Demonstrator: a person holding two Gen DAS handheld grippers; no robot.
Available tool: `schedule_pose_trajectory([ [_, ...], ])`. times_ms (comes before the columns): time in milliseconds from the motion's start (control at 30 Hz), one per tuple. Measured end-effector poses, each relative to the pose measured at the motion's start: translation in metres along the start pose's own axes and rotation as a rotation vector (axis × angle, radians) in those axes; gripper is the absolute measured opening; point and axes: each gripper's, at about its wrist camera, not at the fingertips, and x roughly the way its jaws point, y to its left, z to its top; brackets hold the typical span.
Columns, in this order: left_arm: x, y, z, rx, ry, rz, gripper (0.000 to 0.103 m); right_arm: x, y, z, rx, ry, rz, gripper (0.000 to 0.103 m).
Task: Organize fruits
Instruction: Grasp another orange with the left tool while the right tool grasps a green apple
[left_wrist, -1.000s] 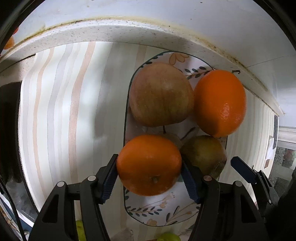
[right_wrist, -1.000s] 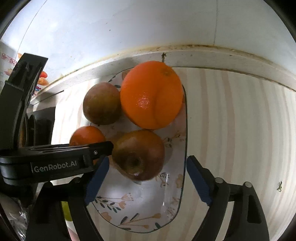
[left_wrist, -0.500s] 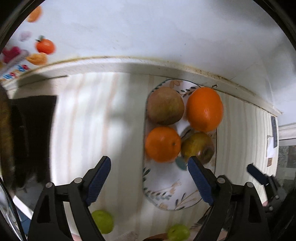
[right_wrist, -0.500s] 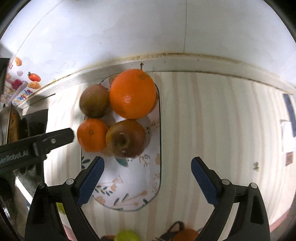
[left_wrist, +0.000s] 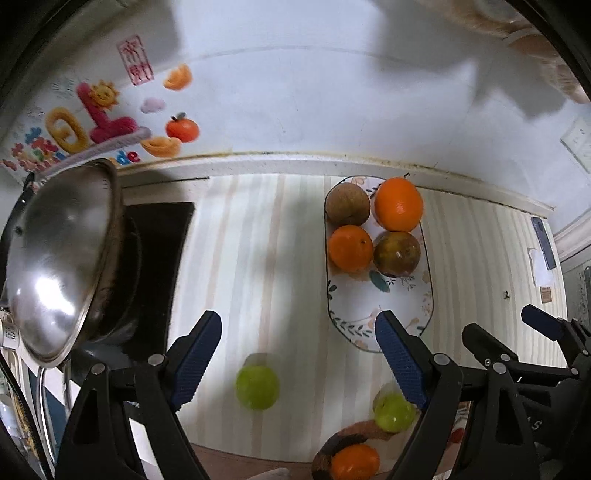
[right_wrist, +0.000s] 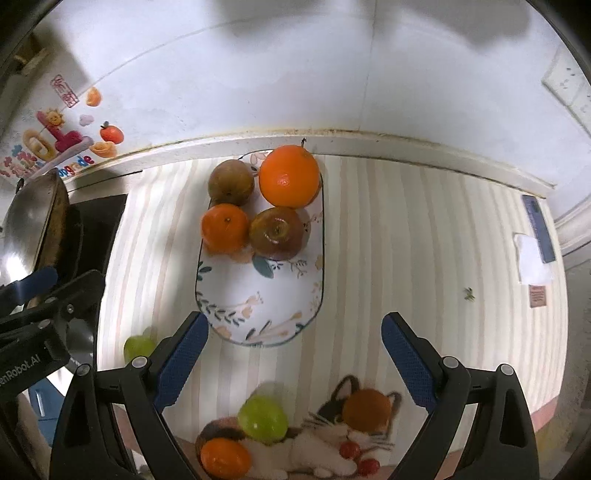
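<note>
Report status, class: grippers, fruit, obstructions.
Left gripper and right gripper open, empty. Four fruits on plate; green fruit loose. Nothing blocking.

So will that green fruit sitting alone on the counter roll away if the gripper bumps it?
Probably yes: the green fruit looks round and sits on a flat striped counter with nothing beside it. Its skin looks smooth, so it may slip in a loose grip.

plate (right_wrist: 258, 295): four fruits at far end | wall: behind plate | wok (left_wrist: 62, 258): left | loose fruits (left_wrist: 256, 386): nearer edge
</note>
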Motion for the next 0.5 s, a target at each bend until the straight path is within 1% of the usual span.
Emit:
schedule_pose_trajectory([
  [233, -0.036, 0.004, -0.028, -0.007, -0.046, -0.03, 0.085, -0.044, 0.005, -0.027, 0.008, -0.055, 0.013, 0.097],
  [300, -0.041, 0.007, -0.035, -0.02, -0.04, -0.053, 0.085, -0.052, 0.004, -0.033, 0.022, -0.065, 0.028, 0.097],
  [400, -0.047, 0.009, -0.045, -0.017, -0.052, -0.049, 0.085, -0.062, 0.004, -0.042, 0.036, -0.084, 0.03, 0.097],
  [500, -0.045, 0.009, -0.053, -0.015, -0.04, -0.062, 0.085, -0.063, 0.004, -0.051, 0.045, -0.075, 0.047, 0.097],
])
